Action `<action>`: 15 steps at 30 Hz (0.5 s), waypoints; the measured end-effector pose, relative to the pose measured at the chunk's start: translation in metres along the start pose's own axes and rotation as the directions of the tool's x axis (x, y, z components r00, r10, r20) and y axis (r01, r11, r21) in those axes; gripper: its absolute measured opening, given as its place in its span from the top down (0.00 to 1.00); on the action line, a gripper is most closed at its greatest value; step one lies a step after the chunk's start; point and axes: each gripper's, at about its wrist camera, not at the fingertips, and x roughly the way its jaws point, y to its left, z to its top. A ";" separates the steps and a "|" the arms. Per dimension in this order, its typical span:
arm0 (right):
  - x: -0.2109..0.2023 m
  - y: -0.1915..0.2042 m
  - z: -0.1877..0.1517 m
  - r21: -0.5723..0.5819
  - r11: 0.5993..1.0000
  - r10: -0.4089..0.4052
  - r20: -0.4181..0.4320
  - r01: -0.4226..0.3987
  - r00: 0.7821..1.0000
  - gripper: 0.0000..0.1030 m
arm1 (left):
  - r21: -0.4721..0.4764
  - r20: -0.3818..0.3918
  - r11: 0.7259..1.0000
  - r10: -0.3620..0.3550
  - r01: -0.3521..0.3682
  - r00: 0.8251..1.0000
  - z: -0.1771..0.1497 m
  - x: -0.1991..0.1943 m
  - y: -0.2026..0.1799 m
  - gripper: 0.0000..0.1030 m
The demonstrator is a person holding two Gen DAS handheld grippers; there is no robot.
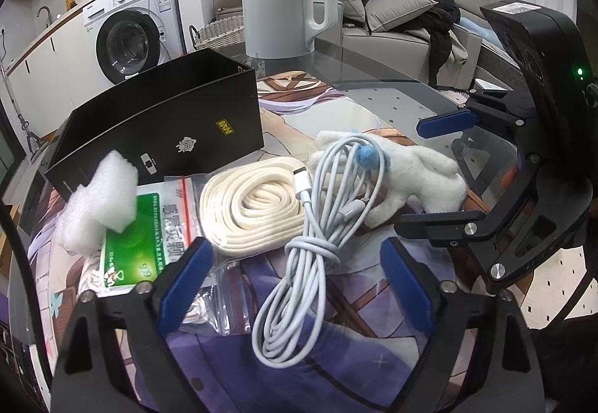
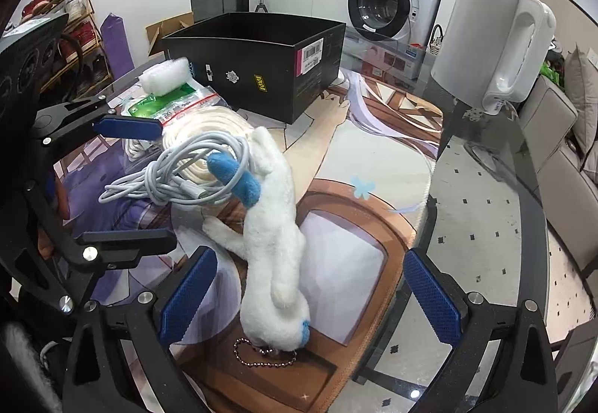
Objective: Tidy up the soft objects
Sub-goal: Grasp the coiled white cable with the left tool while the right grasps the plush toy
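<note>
Glass tabletop [image 2: 486, 226] with a printed mat [image 1: 336, 301] holds a black open box [image 1: 168, 121] at the back, with a white kettle [image 1: 284, 2] beyond it. Just in front of the box lie a foam piece [image 1: 101, 196], a zip bag [image 1: 179, 203], a coiled cream rope [image 1: 250, 207], a grey charging cable [image 1: 310, 233] draped over it, and a white plush toy [image 2: 273, 226]. Both tools stand apart, gripping nothing: the left gripper [image 1: 295, 278] straddles the cable, the right gripper [image 2: 306, 297] straddles the plush.
</note>
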 end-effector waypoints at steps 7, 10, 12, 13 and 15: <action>0.000 0.004 0.003 -0.018 1.000 0.008 0.004 -0.008 1.000 0.07 | -0.017 -0.018 1.000 -0.012 0.012 1.000 -0.003 -0.001 0.007 0.47; 0.000 0.005 0.003 -0.024 1.000 0.017 0.003 -0.017 1.000 0.15 | -0.010 -0.022 1.000 -0.018 0.018 1.000 -0.003 -0.002 0.006 0.51; 0.001 0.006 0.003 -0.029 0.999 0.024 -0.004 -0.024 1.000 0.23 | -0.005 -0.020 1.000 -0.030 0.030 0.999 -0.002 -0.003 0.004 0.51; 0.002 0.007 0.003 -0.032 0.999 0.027 -0.006 -0.027 1.000 0.28 | -0.001 -0.019 0.999 -0.035 0.035 0.999 -0.002 -0.003 0.003 0.51; 0.003 0.007 0.004 -0.038 0.998 0.044 -0.003 -0.044 0.999 0.36 | 0.003 -0.020 0.999 -0.038 0.038 0.999 -0.002 -0.002 0.002 0.51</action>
